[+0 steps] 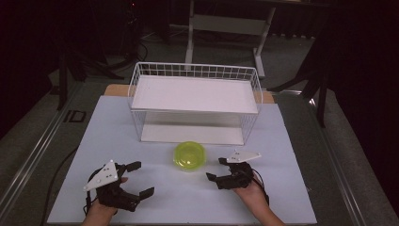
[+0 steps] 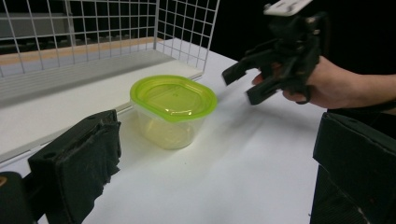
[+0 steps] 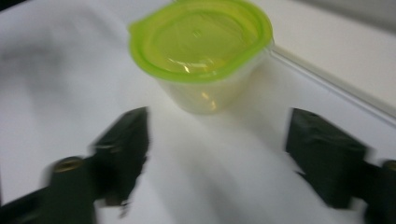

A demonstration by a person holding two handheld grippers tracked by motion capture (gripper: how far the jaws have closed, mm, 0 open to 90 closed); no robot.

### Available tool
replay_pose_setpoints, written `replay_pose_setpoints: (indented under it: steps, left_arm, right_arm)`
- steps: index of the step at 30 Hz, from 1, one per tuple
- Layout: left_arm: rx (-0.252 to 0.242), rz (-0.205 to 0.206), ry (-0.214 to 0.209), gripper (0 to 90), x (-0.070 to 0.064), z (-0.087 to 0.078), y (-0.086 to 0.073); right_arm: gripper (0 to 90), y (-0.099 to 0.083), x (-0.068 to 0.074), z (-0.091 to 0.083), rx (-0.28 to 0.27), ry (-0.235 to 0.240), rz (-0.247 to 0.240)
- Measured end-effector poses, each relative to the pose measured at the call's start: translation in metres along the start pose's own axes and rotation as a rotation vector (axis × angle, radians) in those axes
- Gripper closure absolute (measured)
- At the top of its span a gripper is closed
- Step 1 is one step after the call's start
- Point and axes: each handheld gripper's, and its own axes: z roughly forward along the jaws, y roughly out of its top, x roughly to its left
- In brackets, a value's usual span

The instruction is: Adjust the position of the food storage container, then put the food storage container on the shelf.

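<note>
A clear plastic tub with a lime-green lid (image 1: 189, 156) stands on the white table, just in front of the wire rack. In the left gripper view the tub (image 2: 172, 111) is ahead between my wide-apart jaws, a short way off. My left gripper (image 1: 139, 179) is open near the front left, its jaws pointing right toward the tub. My right gripper (image 1: 216, 169) is open just right of the tub, and from the left it appears as the right gripper (image 2: 240, 81) held in a hand. In the blurred right gripper view the tub (image 3: 201, 53) sits close ahead of the spread jaws.
A white wire rack (image 1: 195, 101) with an upper shelf and a lower shelf stands at the table's middle back. The white table top (image 1: 113, 136) is bare to the left and right of the rack. Dark floor and a table frame (image 1: 226, 23) lie beyond.
</note>
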Motion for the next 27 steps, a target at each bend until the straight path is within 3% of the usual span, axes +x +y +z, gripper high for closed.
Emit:
replay_pose_setpoints:
  steps: [3, 4, 5, 6, 8, 9, 11, 12, 16, 19, 21, 24, 27]
  left_arm:
    - [-0.001, -0.017, -0.01, 1.7, 0.001, 0.002, -0.001]
    - [0.003, -0.017, -0.011, 1.7, 0.001, 0.003, -0.001]
    - [0.008, -0.016, -0.01, 1.7, 0.001, 0.004, 0.0]
    - [0.009, -0.011, -0.008, 1.7, 0.001, 0.005, 0.0]
    - [0.014, -0.007, -0.007, 1.7, 0.001, 0.006, 0.0]
    - [0.019, -0.003, -0.008, 1.7, 0.0, 0.007, 0.0]
    - [0.036, 0.016, -0.006, 1.7, -0.002, 0.009, 0.001]
    - [0.036, 0.016, -0.006, 1.7, -0.002, 0.009, 0.001]
    - [0.033, 0.015, -0.016, 1.7, -0.003, 0.013, 0.008]
    - [0.032, 0.014, -0.018, 1.7, -0.001, 0.018, 0.014]
    - [0.039, 0.034, -0.007, 1.7, 0.0, 0.021, 0.019]
    - [0.048, 0.069, 0.004, 1.8, 0.003, 0.027, 0.028]
    - [0.043, 0.076, 0.002, 1.7, 0.006, 0.031, 0.035]
  right_arm:
    - [15.4, 0.002, 0.009, -0.007, -0.028, 0.003, -0.037]
    - [11.9, 0.003, 0.013, -0.009, -0.039, -0.023, -0.065]
    - [15.4, 0.004, 0.018, -0.01, -0.048, -0.067, -0.09]
    - [17.1, 0.006, 0.022, -0.01, -0.034, -0.078, -0.097]
    - [16.3, 0.012, 0.023, -0.009, 0.003, -0.009, -0.078]
    - [16.4, 0.014, 0.023, -0.009, -0.024, 0.028, -0.066]
    - [17.4, 0.015, 0.025, -0.008, -0.051, 0.044, -0.07]
    - [18.0, 0.019, 0.03, -0.01, -0.075, 0.011, -0.099]
    - [16.1, 0.026, 0.033, -0.016, -0.123, -0.008, -0.103]
    - [12.5, 0.034, 0.036, -0.022, -0.168, -0.067, -0.122]
    - [11.6, 0.04, 0.036, -0.025, -0.181, -0.093, -0.139]
    - [11.6, 0.047, 0.036, -0.027, -0.193, -0.103, -0.145]
    - [11.6, 0.051, 0.035, -0.027, -0.204, -0.101, -0.155]
